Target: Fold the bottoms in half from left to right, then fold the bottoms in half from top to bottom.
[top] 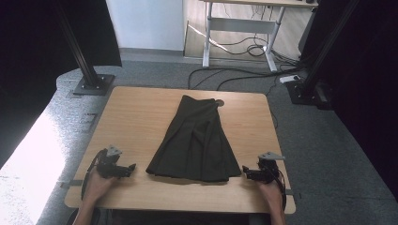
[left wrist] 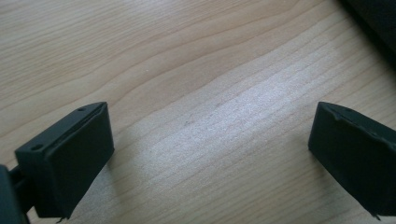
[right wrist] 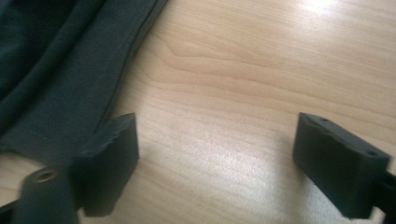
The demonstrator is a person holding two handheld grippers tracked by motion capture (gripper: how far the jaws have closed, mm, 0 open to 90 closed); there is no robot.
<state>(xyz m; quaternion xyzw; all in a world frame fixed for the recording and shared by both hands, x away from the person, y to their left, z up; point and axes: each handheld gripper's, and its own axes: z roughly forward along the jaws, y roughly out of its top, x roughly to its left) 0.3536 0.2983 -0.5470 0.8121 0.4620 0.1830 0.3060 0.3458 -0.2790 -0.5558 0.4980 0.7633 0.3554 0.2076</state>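
Note:
A dark pleated skirt (top: 195, 140) lies flat in the middle of the wooden table (top: 136, 117), waistband at the far end, hem towards me. My left gripper (top: 132, 167) rests on the table to the left of the hem, a short way from it, its jaws open over bare wood (left wrist: 210, 135). My right gripper (top: 245, 171) sits just right of the hem's corner, jaws open with nothing between them. In the right gripper view the skirt's edge (right wrist: 70, 79) runs beside the left jaw. A dark corner of the skirt (left wrist: 378, 18) shows at the top right of the left gripper view.
The table's near edge (top: 178, 206) runs just behind both hands. Black frame posts (top: 80, 51) stand on the grey floor at the far left and far right (top: 324, 51). A white desk frame and cables (top: 244, 42) lie beyond the table.

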